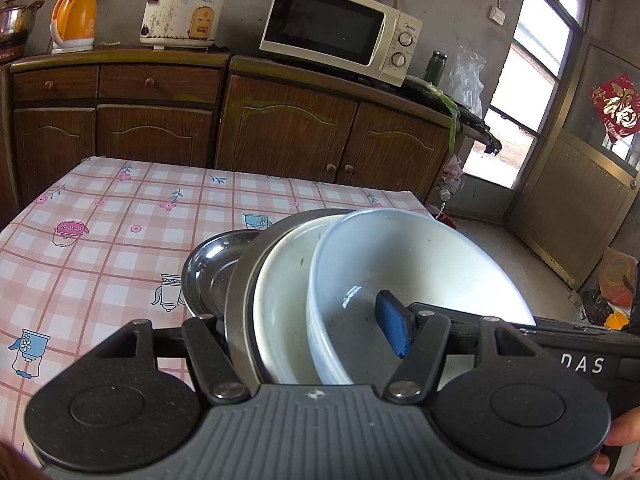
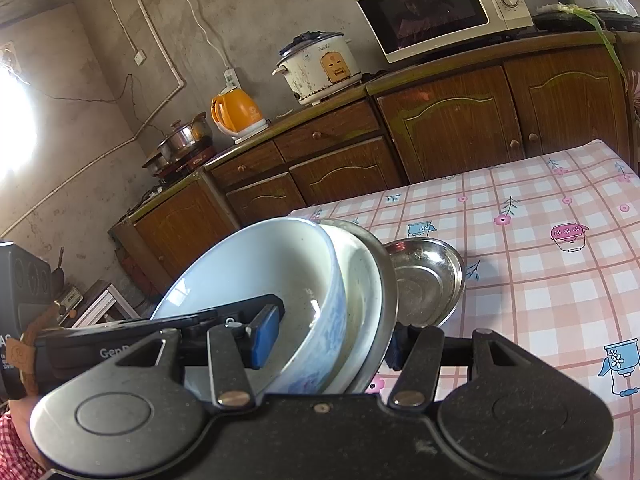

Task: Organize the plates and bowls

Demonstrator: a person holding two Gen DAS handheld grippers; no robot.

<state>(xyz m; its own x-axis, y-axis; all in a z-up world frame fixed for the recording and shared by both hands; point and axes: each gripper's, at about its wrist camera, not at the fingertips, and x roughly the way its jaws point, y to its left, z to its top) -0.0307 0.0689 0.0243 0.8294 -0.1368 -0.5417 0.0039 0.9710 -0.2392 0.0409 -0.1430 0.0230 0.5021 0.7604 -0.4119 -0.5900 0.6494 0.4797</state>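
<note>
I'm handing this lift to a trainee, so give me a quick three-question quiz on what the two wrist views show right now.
1. True or false: the blue-patterned bowl sits innermost in the nested stack.
2. What lies on the checked tablecloth just beyond the stack?
A. a steel dish
B. a glass cup
C. a wooden spoon
3. Fill in: the left gripper and the right gripper each clamp the stack with one blue pad ____ the bowl and the other finger outside the steel rim.

Key: 1 true; 2 A; 3 inside.
</note>
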